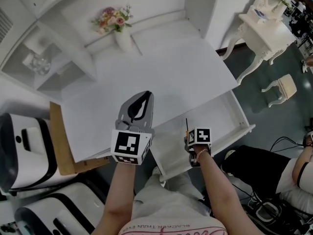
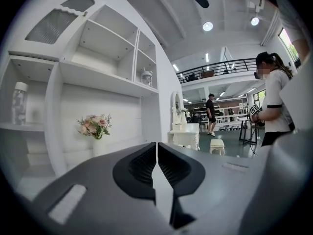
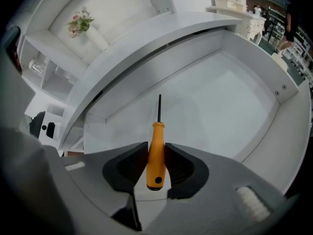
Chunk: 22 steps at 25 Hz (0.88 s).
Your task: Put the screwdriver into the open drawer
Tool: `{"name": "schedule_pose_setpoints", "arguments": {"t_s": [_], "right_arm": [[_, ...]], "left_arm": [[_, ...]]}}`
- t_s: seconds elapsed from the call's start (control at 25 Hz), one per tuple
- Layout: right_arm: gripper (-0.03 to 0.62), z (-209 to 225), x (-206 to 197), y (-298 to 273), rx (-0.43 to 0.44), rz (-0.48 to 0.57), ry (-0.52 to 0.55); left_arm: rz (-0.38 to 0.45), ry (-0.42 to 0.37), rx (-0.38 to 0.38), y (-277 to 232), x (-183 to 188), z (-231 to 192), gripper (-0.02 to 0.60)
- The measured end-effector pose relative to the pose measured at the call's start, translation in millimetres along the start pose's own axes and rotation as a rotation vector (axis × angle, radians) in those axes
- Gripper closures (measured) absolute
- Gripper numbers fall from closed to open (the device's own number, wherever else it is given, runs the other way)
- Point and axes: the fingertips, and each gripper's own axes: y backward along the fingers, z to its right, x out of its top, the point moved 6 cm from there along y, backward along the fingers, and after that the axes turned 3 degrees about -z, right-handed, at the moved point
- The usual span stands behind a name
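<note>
An orange-handled screwdriver [image 3: 156, 151] with a thin dark shaft sits between the jaws of my right gripper [image 3: 156, 153], which is shut on its handle. The shaft points down into the open white drawer [image 3: 254, 146], whose bare floor fills the right gripper view. In the head view the right gripper [image 1: 191, 140] hangs over the drawer [image 1: 242, 116], with the screwdriver [image 1: 187, 127] sticking out ahead of it. My left gripper [image 1: 139, 106] hovers above the white desk top [image 1: 171, 77], its jaws shut with nothing between them [image 2: 157, 163].
A vase of pink flowers [image 1: 117, 26] stands at the back of the desk under white shelving [image 2: 102, 48]. A wooden chair [image 1: 61, 146] is at the left. A white dresser [image 1: 266, 33] and stool [image 1: 283, 88] stand at the right. People [image 2: 274, 102] stand in the background.
</note>
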Motion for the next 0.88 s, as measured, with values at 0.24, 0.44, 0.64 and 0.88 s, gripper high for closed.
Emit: {"name": "schedule_pose_setpoints", "arguments": {"t_s": [0.24, 0.44, 0.64, 0.88], "right_arm": [[0.482, 0.6, -3.5, -16.8, -0.015, -0.055, -0.005], [0.482, 0.0, -6.6, -25.7, -0.032, -0.095, -0.003], [0.482, 0.9, -7.4, -33.9, -0.059, -0.11, -0.004], [0.481, 1.9, -9.6, -40.6, -0.095, -0.127, 0.025]], "left_arm": [[-0.018, 0.006, 0.019, 1.8, -4.5, -7.0, 0.572], [-0.031, 0.016, 0.034, 2.7, -8.5, -10.6, 0.572], [-0.045, 0.016, 0.047, 5.4, -12.3, -13.0, 0.572], [-0.056, 0.015, 0.065, 10.4, -16.0, -16.8, 0.572]]}}
